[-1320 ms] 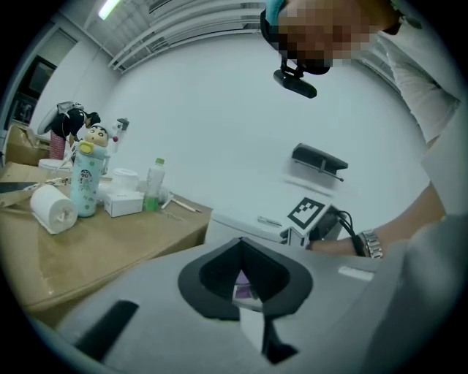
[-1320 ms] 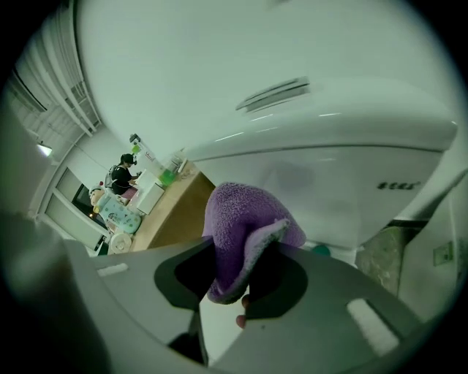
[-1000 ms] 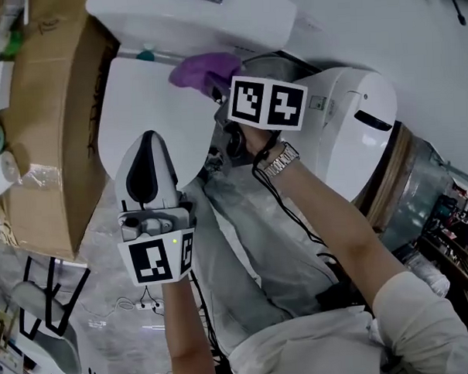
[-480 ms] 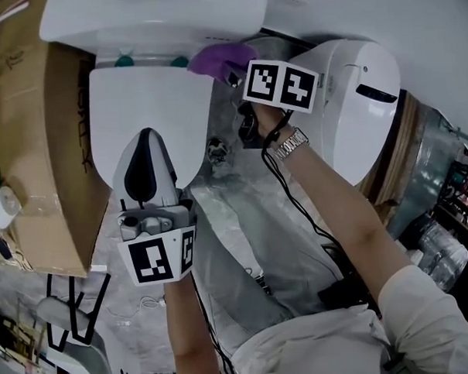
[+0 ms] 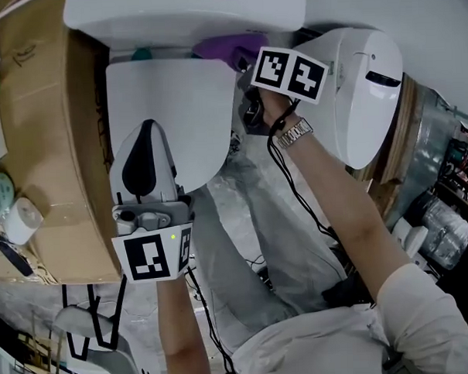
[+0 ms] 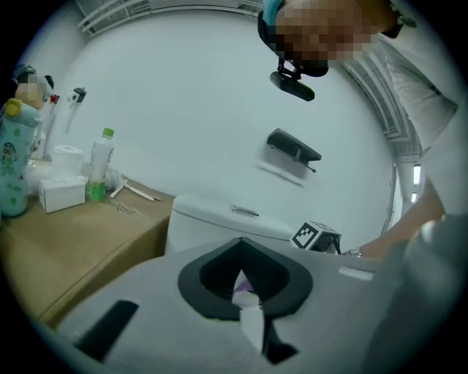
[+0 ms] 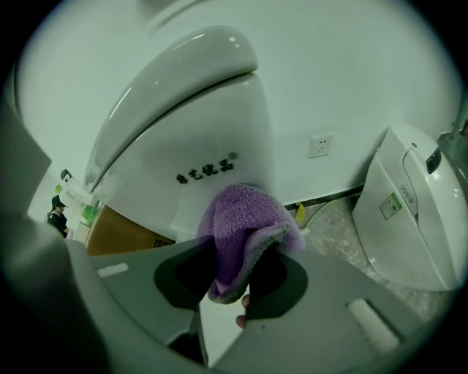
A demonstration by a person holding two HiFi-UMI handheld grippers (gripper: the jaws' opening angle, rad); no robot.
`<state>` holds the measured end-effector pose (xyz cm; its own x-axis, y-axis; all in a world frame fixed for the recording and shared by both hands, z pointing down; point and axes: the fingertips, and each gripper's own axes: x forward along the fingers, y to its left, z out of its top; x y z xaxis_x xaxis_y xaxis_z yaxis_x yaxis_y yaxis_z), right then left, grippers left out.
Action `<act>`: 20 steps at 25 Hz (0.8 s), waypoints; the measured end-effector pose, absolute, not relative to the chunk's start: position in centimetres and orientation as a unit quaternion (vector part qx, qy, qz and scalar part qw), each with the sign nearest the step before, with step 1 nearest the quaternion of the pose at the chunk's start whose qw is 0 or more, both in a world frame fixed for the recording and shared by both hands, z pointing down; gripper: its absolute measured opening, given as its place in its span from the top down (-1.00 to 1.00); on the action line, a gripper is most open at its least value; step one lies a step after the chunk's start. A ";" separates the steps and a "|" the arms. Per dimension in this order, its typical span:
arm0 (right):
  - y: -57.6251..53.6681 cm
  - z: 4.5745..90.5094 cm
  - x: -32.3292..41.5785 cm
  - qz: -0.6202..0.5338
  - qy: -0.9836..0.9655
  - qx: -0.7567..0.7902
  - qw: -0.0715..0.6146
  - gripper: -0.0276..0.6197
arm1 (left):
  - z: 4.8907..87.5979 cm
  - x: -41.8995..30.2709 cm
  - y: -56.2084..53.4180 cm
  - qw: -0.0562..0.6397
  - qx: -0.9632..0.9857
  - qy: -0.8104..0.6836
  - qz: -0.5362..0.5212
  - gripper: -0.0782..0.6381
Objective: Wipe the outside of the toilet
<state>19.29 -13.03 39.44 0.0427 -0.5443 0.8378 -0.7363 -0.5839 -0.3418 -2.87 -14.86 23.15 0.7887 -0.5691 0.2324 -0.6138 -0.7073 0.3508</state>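
1. A person's right hand-held gripper [image 5: 242, 59] clamps a purple cloth [image 5: 216, 46] at the rear of a white toilet [image 5: 169, 108]. It sits on the right-hand side in the head view, where the closed lid meets the tank [image 5: 187, 10].
2. In the right gripper view the cloth bulges out between the jaws in a folded wad. It hangs in front of the toilet's side wall, just below a line of dark printed characters [image 7: 207, 170]. Whether fabric and porcelain touch cannot be told.
3. The left hand-held gripper [image 5: 147, 136] is poised over the front part of the closed lid, its jaws drawn together with nothing between them (its own view shows only a thin seam).
4. A wristwatch [image 5: 294, 133] circles the right wrist, and a black cable [image 5: 297, 203] runs from that gripper down along the forearm.
5. A second white toilet [image 5: 361, 84] stands to the right of the first, and a wall socket [image 7: 320, 144] shows on the wall between the two.
6. To the left, a cardboard box [image 5: 62, 151] stands right beside the toilet. On it are a green-capped bottle [image 6: 100, 162], a small white carton [image 6: 62, 194] and a roll of paper [image 5: 19, 220].
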 end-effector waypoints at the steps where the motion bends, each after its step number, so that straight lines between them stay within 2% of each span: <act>1: -13.5 39.4 18.9 0.528 -0.443 0.719 0.088 0.61 | 23.3 -3.4 -15.4 0.211 0.922 -0.320 0.052 0.76; 7: -15.8 39.3 15.9 0.538 -0.417 0.730 0.061 0.61 | 23.8 -6.7 -18.7 0.217 0.922 -0.317 0.048 0.76; 20: -21.8 40.3 8.0 0.549 -0.422 0.719 0.051 0.61 | 25.7 -12.0 -22.1 0.231 0.917 -0.322 0.042 0.76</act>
<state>8.03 -21.77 40.30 0.0402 -0.5512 0.8334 -0.6637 -0.6382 -0.3901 -12.01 -22.07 25.74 0.7888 -0.5716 0.2259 -0.6103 -0.6853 0.3974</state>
